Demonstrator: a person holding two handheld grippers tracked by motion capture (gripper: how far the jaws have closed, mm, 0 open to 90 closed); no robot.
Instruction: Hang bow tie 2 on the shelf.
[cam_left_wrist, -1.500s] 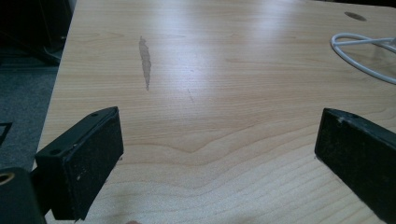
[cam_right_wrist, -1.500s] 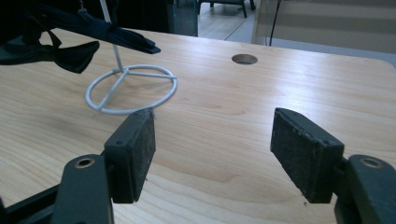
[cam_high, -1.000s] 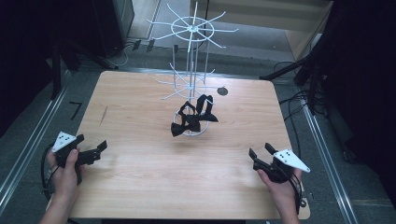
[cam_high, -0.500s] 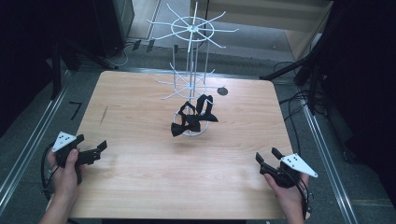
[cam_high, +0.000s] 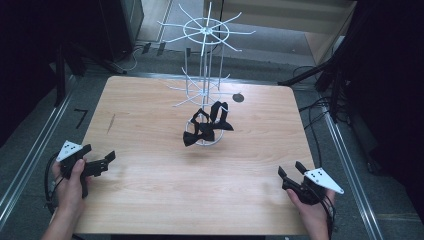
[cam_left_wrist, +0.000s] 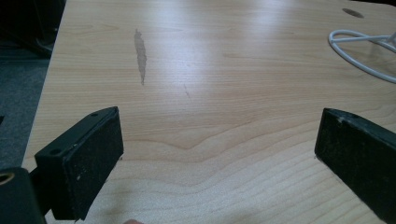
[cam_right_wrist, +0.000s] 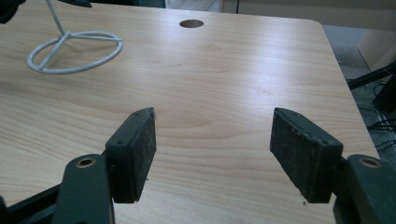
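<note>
A white wire display stand (cam_high: 204, 55) rises from the middle of the wooden table (cam_high: 150, 195), its ring base (cam_right_wrist: 74, 51) resting on the wood. Black bow ties (cam_high: 206, 126) hang in a bunch from its lowest arms. My left gripper (cam_high: 98, 157) hovers over the table's front left corner, open, with nothing between its pads (cam_left_wrist: 88, 158). Over the front right edge my right gripper (cam_high: 290, 171) is also open and empty, its pads (cam_right_wrist: 135, 151) spread wide above bare wood.
A round cable hole (cam_high: 238, 97) lies in the table behind the stand. A grey smear (cam_left_wrist: 140, 51) marks the wood at the left. Metal rails (cam_high: 30, 160) and dark stands with cables flank the table. A wooden cabinet (cam_high: 300, 20) stands behind.
My right gripper has drawn back toward the table's front right edge. The left gripper, the stand and the bow ties have stayed put.
</note>
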